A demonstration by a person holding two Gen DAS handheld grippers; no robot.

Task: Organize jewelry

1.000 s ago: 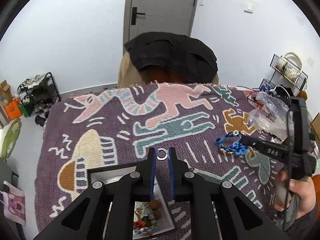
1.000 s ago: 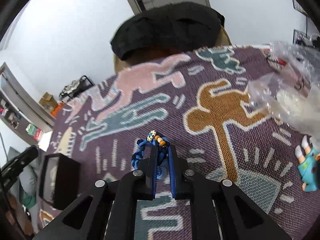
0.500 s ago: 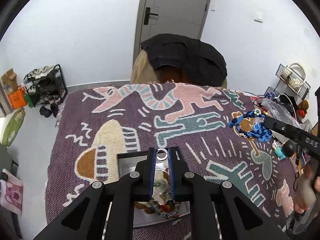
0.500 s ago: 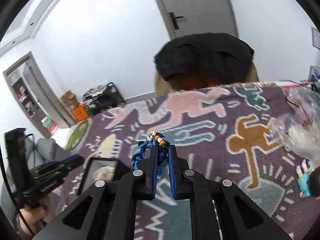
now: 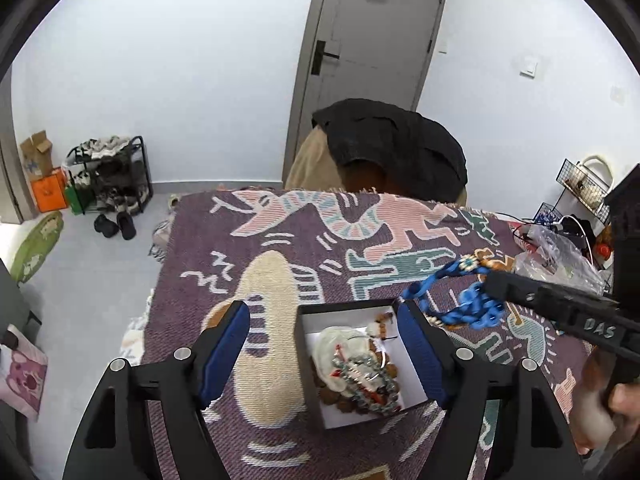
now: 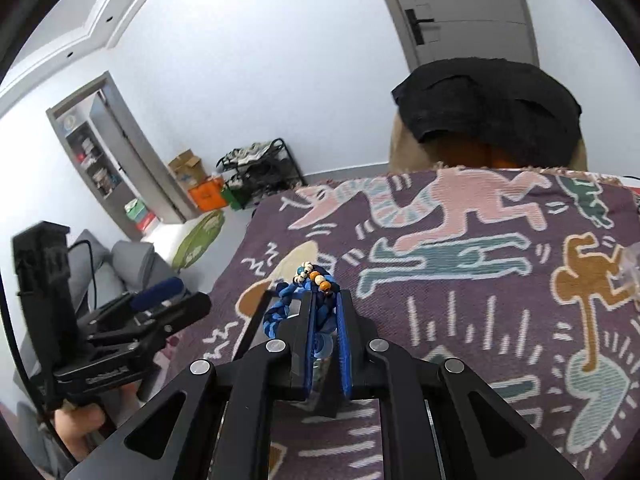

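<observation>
Box holds mixed bead jewelry; left tool just opened, empty; right tool grips blue bracelet.

Open left claw above jewelry box

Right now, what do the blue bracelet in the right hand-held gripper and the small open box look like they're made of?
Blue braided bracelet: looks like woven cord or plastic links, matte, with cream and orange beads; exact material unclear. Small open box with dark walls: likely rigid cardboard, given its thin straight walls and plain white matte lining.
</observation>
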